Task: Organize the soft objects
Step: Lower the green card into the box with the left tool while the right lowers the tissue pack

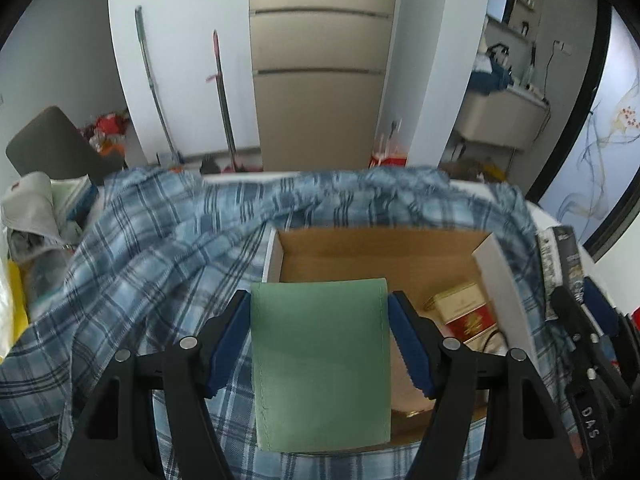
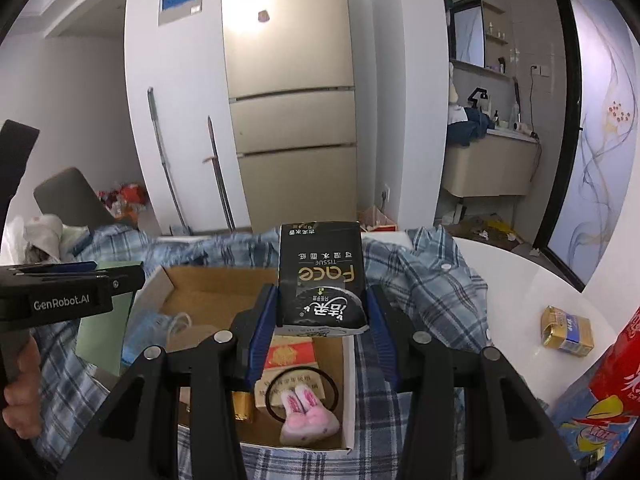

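Plaid shirt [image 1: 152, 264] drapes the table around an open cardboard box [image 1: 380, 252]; fridge [image 1: 320, 60] far behind. Your left gripper [image 1: 320, 340] clamps a green cloth [image 1: 320, 360] over the box; your right gripper [image 2: 322, 320] pinches a black tissue pack [image 2: 320, 276].

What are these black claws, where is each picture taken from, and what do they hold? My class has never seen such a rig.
A person holds a hand-held gripper in each hand; no robot is there. Each picture comes from a camera on one gripper, looking along its two fingers. The left gripper is closed on a green pouch. The right gripper is closed on a black tissue pack. Below both sits an open cardboard box on a blue plaid shirt. Inside lie a red-and-gold carton and a pink bunny hair tie.
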Available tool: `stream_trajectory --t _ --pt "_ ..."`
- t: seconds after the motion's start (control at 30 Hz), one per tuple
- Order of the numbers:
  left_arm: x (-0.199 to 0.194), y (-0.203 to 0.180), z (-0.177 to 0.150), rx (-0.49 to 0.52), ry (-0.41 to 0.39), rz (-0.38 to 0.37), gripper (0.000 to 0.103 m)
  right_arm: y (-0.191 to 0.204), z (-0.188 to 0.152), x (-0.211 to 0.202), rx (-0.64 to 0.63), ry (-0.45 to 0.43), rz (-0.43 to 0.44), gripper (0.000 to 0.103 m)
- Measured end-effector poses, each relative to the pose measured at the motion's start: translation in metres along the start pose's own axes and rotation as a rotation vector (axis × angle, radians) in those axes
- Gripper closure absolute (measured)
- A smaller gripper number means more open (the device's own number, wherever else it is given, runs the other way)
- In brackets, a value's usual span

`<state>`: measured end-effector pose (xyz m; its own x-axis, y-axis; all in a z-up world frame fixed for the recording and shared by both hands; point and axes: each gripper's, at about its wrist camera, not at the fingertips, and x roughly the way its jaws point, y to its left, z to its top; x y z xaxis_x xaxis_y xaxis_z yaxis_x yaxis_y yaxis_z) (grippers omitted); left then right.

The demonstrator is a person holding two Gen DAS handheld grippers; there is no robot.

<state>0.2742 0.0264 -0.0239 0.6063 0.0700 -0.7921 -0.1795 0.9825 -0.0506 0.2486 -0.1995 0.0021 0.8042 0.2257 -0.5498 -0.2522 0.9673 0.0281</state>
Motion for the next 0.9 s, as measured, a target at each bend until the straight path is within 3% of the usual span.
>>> stream_trajectory --t 0.1,0.47,0.63,0.7,0.9 --pt "0.016 0.002 -0.007 0.009 0.046 0.003 0.032 0.004 -0.002 0.003 -0.013 0.014 0.006 0.059" --pt "0.028 -0.008 -0.013 0.05 0.048 -0.008 0.032 0.006 -0.007 0.011 -0.016 0.046 0.025 0.059" --pt "0.028 -0.007 -0.013 0.049 0.04 -0.016 0.031 0.005 -0.008 0.012 -0.013 0.05 0.028 0.058" --pt "0.027 -0.007 -0.013 0.047 0.035 -0.028 0.026 0.005 -0.009 0.012 -0.012 0.05 0.03 0.058" --pt "0.016 -0.005 -0.011 0.042 -0.037 -0.037 0.022 0.007 -0.009 0.014 -0.022 0.058 0.038 0.058"
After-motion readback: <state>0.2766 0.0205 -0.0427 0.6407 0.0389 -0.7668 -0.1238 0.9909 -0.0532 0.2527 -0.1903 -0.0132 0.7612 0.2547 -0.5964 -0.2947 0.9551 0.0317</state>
